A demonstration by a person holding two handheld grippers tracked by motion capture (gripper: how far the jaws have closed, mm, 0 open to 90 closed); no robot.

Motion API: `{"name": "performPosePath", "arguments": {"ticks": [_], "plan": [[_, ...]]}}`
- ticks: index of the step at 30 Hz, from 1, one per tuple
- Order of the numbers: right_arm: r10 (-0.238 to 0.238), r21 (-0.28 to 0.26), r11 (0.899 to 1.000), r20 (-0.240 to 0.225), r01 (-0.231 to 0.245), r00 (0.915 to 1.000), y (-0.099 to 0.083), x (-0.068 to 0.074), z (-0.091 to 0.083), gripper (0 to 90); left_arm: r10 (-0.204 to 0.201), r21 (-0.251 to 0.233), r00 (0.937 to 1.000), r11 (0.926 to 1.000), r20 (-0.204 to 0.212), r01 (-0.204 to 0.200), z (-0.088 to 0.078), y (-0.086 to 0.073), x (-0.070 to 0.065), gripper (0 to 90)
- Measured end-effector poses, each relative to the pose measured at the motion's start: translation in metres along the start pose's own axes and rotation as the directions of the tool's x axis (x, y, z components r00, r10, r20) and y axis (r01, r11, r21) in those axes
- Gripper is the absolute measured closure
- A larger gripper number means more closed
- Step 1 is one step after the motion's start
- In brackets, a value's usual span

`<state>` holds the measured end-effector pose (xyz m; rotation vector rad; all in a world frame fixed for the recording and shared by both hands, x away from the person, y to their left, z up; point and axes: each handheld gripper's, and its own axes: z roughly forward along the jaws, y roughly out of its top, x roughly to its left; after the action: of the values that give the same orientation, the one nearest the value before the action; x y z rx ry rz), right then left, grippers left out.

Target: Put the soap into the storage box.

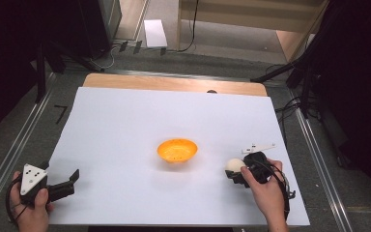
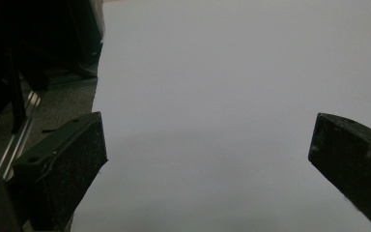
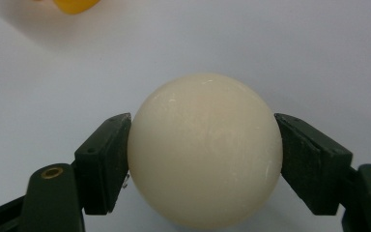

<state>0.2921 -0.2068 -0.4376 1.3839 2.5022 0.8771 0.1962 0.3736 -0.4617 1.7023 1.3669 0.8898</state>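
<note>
A cream white ball (image 3: 204, 150) sits between the jaws of my right gripper (image 1: 236, 175), which is shut on it low over the white sheet at the right front. The ball (image 1: 233, 165) lies to the right of an orange bowl (image 1: 177, 150) that stands mid-table; the bowl's rim (image 3: 75, 6) peeks in at the top left of the right gripper view. My left gripper (image 1: 73, 178) rests at the front left edge, open, with bare sheet between its jaws (image 2: 207, 145).
A white sheet (image 1: 125, 125) covers most of the wooden table (image 1: 174, 83). Metal rails (image 1: 14, 150) run along both sides. A small white bracket-like piece (image 1: 258, 147) lies just behind my right hand.
</note>
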Motion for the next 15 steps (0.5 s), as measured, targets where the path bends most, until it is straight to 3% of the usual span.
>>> {"name": "performPosePath", "arguments": {"ticks": [15], "plan": [[-0.005, -0.007, 1.0, -0.011, 0.005, 0.9999, 0.013, 0.004, -0.001, 25.0, -0.002, -0.001, 1.0, 1.0, -0.001, 0.002, 0.0, 0.0, 0.0, 0.0]]}}
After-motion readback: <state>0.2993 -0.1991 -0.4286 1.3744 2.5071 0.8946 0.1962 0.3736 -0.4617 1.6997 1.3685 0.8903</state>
